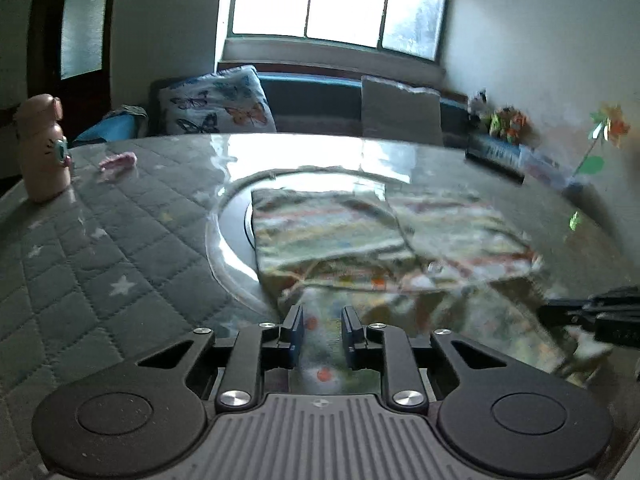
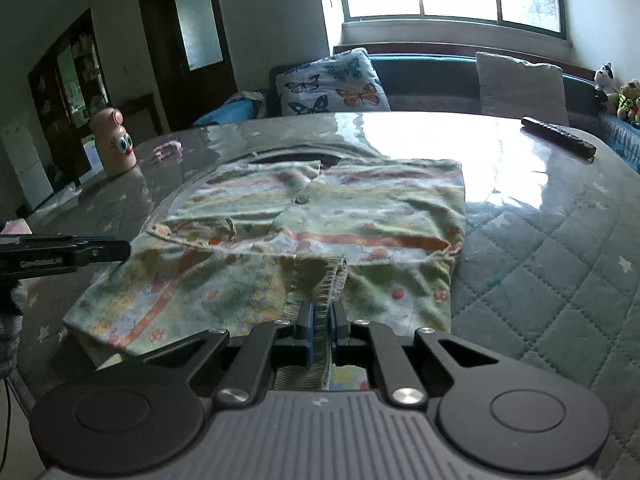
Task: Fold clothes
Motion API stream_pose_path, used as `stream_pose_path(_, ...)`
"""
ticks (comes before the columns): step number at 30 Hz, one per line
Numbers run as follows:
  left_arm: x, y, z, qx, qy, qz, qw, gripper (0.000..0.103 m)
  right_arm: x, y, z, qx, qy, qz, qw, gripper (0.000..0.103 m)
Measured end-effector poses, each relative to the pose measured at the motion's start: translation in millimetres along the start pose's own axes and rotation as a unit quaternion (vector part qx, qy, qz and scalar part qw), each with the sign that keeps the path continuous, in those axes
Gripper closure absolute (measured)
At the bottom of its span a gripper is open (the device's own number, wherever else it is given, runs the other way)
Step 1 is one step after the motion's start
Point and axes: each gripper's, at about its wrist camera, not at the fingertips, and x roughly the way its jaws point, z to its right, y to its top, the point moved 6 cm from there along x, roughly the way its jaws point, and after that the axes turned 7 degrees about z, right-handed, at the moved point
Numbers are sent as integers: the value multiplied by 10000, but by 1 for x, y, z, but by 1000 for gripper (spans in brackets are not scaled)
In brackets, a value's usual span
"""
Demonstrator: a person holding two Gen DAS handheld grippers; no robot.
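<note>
A small green garment with orange stripes and flower print [image 2: 320,216] lies partly folded on the quilted table; it also shows in the left wrist view [image 1: 360,240]. My right gripper [image 2: 321,318] is shut on the garment's ribbed hem [image 2: 316,280] at its near edge. My left gripper [image 1: 322,322] is open, its jaws a small gap apart just above the garment's near left part, holding nothing. The left gripper shows from the side in the right wrist view [image 2: 80,250], and the right gripper shows at the right edge of the left wrist view [image 1: 600,312].
A pink bottle with cartoon eyes [image 2: 114,140] and a small pink item [image 2: 168,148] stand at the far left. A black remote [image 2: 560,142] lies at the far right. A sofa with a butterfly cushion [image 2: 336,88] is beyond the table [image 2: 540,248].
</note>
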Motion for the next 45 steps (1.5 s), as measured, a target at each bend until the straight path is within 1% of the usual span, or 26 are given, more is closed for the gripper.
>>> stream_pose_path(1, 3, -4, -2, 8, 41, -65, 10000, 80, 1, -2, 0, -16, -5, -30, 10000, 96)
stream_pose_path(2, 5, -6, -4, 9, 60, -86, 9999, 78, 2, -2, 1, 0, 3, -34, 10000, 96)
stream_pose_path(4, 4, -7, -10, -35, 100, -90, 9999, 77, 2, -2, 1, 18, 18, -33, 10000, 96)
stream_pose_path(7, 1, -1, -14, -100, 175, -37, 9998, 80, 2, -1, 1, -12, 33, -67, 10000, 96)
stream_pose_path(10, -2, 8, -8, -70, 69, 120, 9999, 83, 0, 3, 0, -65, 45, -32, 10000, 95)
stream_pose_path(11, -2, 11, -6, -51, 17, 144, 9999, 84, 0, 4, 0, -83, 49, -19, 10000, 93)
stream_pose_path(14, 5, 14, 2, 27, -76, 125, 9999, 86, -4, 12, -1, -146, 48, 126, 9998, 92)
stream_pose_path(18, 19, 11, 0, 46, 51, -5, 10000, 87, -3, 23, -4, -244, 83, 292, 9992, 92)
stream_pose_path(21, 21, 10, -1, 93, 76, -16, 9999, 87, 4, 28, -9, -345, 183, 343, 9986, 92)
stream_pose_path(24, 21, 8, -1, 191, 99, -17, 9998, 87, 17, 27, -14, -383, 289, 239, 9986, 92)
stream_pose_path(27, 22, 5, -2, 257, 109, -13, 9996, 86, 29, 19, -14, -463, 247, 85, 9986, 92)
stream_pose_path(28, 21, 5, -2, 265, 114, -16, 9996, 86, 30, 15, -13, -447, 246, 18, 9987, 92)
stream_pose_path(31, 15, 7, -1, 298, 131, -6, 9995, 85, 23, 12, -12, -490, 270, -3, 9984, 90)
stream_pose_path(33, 7, 8, 3, 346, 49, 33, 9994, 85, 15, 10, -14, -542, 331, 0, 9980, 90)
stream_pose_path(36, -8, 5, 18, 501, -213, 100, 9985, 85, 1, 5, -20, -672, 531, -35, 9963, 90)
stream_pose_path(40, -20, -7, 41, 797, -545, 68, 9953, 85, -10, -5, -22, -703, 684, -130, 9951, 89)
stream_pose_path(43, -26, -19, 54, 1064, -692, 35, 9919, 84, -15, -13, -19, -715, 637, -197, 9952, 87)
stream_pose_path(45, -28, -27, 60, 1251, -712, 21, 9896, 84, -19, -16, -17, -653, 660, -198, 9955, 87)
